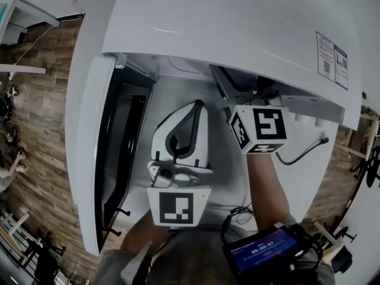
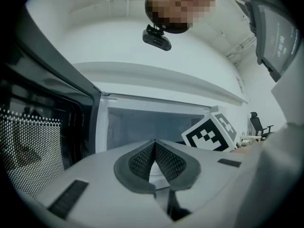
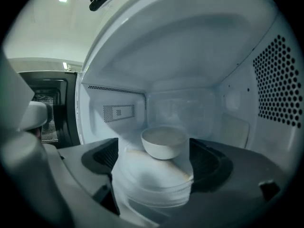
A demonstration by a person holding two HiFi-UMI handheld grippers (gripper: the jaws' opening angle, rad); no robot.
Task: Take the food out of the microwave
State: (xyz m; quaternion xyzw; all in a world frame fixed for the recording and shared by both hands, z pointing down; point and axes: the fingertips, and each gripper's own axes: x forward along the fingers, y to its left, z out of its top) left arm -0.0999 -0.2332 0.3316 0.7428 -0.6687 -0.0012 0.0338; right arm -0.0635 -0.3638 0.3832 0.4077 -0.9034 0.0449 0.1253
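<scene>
Microwave [image 1: 237, 28] door [image 1: 89, 159] open. Bowl [image 3: 164, 151] of food sits inside, not yet taken out. Right hand-held gripper [image 3: 156, 165] faces it, jaws wide apart, gripping nothing. Left hand-held gripper [image 2: 154, 148] closed, empty.

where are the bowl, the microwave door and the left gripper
bowl [image 3: 164, 147]: right gripper view, on its front wall
door [image 1: 122, 153]: head view, on its dark window
left gripper [image 2: 154, 144]: left gripper view, where its shut tips meet
</scene>
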